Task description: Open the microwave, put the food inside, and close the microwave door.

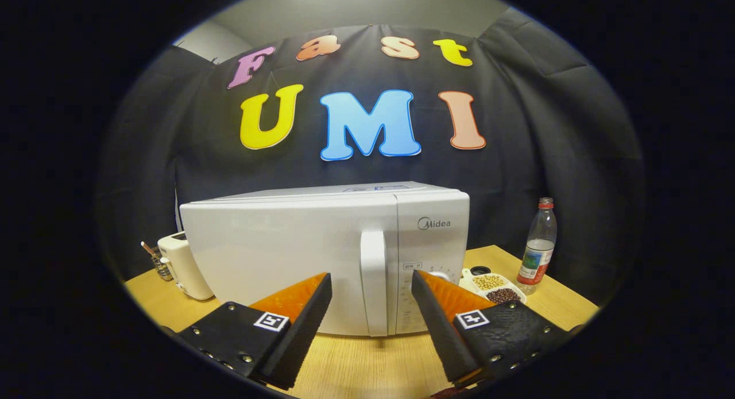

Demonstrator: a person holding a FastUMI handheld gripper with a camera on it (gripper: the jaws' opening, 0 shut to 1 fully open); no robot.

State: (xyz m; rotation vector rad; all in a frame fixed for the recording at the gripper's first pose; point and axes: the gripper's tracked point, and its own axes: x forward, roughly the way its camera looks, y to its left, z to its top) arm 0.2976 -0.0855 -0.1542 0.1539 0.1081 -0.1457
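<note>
A: Where was the microwave (321, 255)?
B: On the wooden table (367, 364), just ahead of the fingers, door shut, its handle (373, 284) in line with the gap between them.
A: And the gripper (371, 284)?
B: Spread wide, holding nothing.
A: Anything else?
B: A dish of beans (495, 287) and a bottle (537, 247) stood right of the microwave, a toaster (181, 264) left.
</note>
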